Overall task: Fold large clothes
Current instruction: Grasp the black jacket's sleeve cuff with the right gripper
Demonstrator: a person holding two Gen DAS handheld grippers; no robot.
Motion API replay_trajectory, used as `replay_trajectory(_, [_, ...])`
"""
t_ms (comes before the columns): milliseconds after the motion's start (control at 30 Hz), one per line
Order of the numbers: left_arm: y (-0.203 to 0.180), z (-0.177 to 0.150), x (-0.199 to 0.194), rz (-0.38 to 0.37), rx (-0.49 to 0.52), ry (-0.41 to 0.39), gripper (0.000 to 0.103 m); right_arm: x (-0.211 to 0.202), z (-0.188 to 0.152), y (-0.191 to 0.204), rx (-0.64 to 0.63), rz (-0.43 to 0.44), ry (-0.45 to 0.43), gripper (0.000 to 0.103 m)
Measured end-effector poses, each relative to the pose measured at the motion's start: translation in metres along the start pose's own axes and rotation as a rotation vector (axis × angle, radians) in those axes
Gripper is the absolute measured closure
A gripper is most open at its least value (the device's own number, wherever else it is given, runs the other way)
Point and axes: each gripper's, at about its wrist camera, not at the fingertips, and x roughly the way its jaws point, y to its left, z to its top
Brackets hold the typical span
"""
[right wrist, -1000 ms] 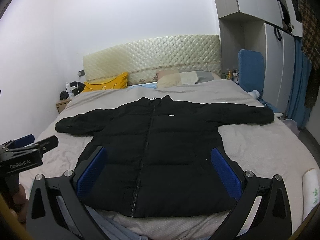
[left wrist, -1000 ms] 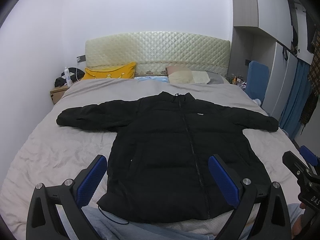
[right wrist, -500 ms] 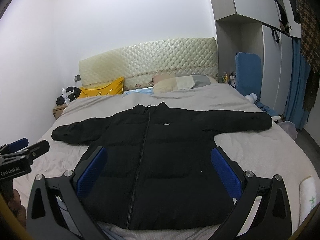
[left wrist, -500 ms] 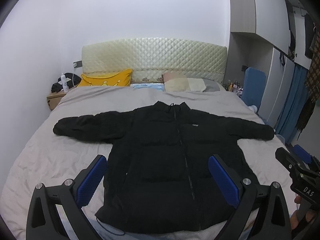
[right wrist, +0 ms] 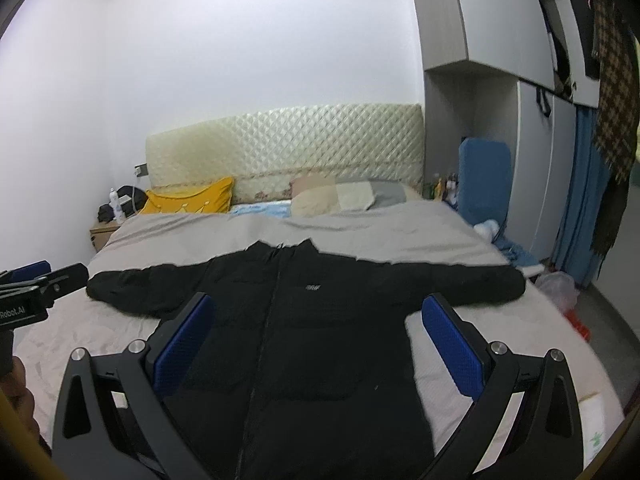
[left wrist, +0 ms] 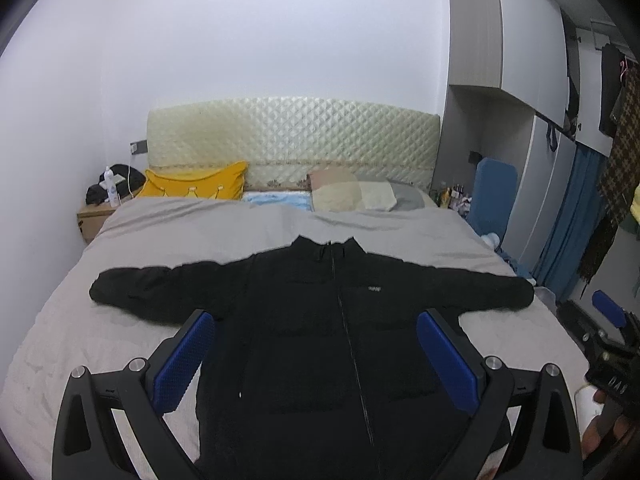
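A black puffer jacket [left wrist: 320, 320] lies flat and face up on the grey bed [left wrist: 200, 224], zipped, collar toward the headboard, both sleeves spread out sideways. It also shows in the right wrist view [right wrist: 304, 312]. My left gripper [left wrist: 316, 356] is open and empty, held above the jacket's lower body. My right gripper [right wrist: 316, 352] is open and empty, also above the lower body. The right gripper shows at the right edge of the left wrist view [left wrist: 612, 340]. The left gripper shows at the left edge of the right wrist view [right wrist: 36, 288].
A quilted headboard [left wrist: 292, 136] stands at the far end, with a yellow pillow [left wrist: 196, 184] and beige pillows [left wrist: 352, 196]. A nightstand [left wrist: 94, 216] with a bottle is at the far left. A blue chair [left wrist: 494, 192], wardrobe and blue curtain [left wrist: 568, 224] line the right side.
Both grippers have risen and tilted up, so the jacket sits lower in both views and more wall shows. The jacket has not moved. Both grippers stay open.
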Motion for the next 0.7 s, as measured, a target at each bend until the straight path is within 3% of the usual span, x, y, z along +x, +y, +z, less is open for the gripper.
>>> replay_trajectory(133, [-0.001, 0.009, 0.016, -0.013, 0.014, -0.014, 0.001, 0.01, 0.018, -0.015, 0.013, -0.038, -0.032, 0.0])
replay_trajectory(367, [0.007, 0.008, 0.079, -0.059, -0.027, 0.045, 0.001, 0.053, 0.031, -0.076, 0.113, -0.045, -0.097, 0.0])
replay_trajectory(500, [0.004, 0.005, 0.11, 0.008, -0.001, 0.023, 0.001, 0.093, 0.033, -0.114, 0.132, -0.164, -0.074, 0.0])
replay_trajectory(567, [0.003, 0.0, 0.127, 0.008, 0.011, 0.024, 0.001, 0.108, 0.03, -0.13, 0.146, -0.2, -0.073, 0.0])
replay_trajectory(700, [0.004, -0.012, 0.154, -0.008, -0.002, 0.03, 0.001, 0.146, 0.021, -0.167, 0.182, -0.203, -0.089, 0.0])
